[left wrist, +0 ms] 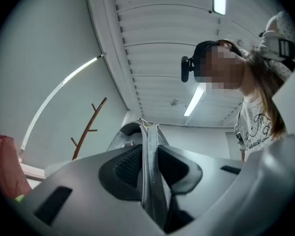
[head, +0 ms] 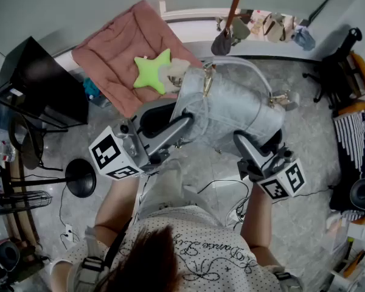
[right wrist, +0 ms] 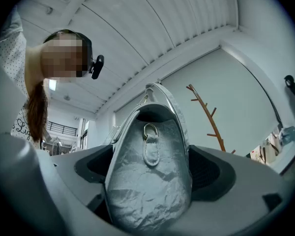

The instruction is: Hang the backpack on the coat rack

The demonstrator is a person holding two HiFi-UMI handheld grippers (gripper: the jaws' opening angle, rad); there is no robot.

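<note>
Head view: backpack [head: 231,111] hides the jaws of left gripper [head: 177,126] and right gripper [head: 252,148] clamping it.

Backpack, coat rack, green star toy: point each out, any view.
backpack [head: 231,111]: head view, on its crinkled grey body.
coat rack [left wrist: 88,129]: left gripper view, on the brown trunk where a side peg joins.
green star toy [head: 153,72]: head view, on the star's middle.

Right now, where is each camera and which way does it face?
Head view: on the person's head, steeply down at the backpack; forearms, left gripper, right gripper show.
Left gripper view: on that gripper, up along jaws shut on the strap; person at right.
Right gripper view: likewise, jaws shut on the backpack; person at left.
Shared: both gripper views show the coat rack.
</note>
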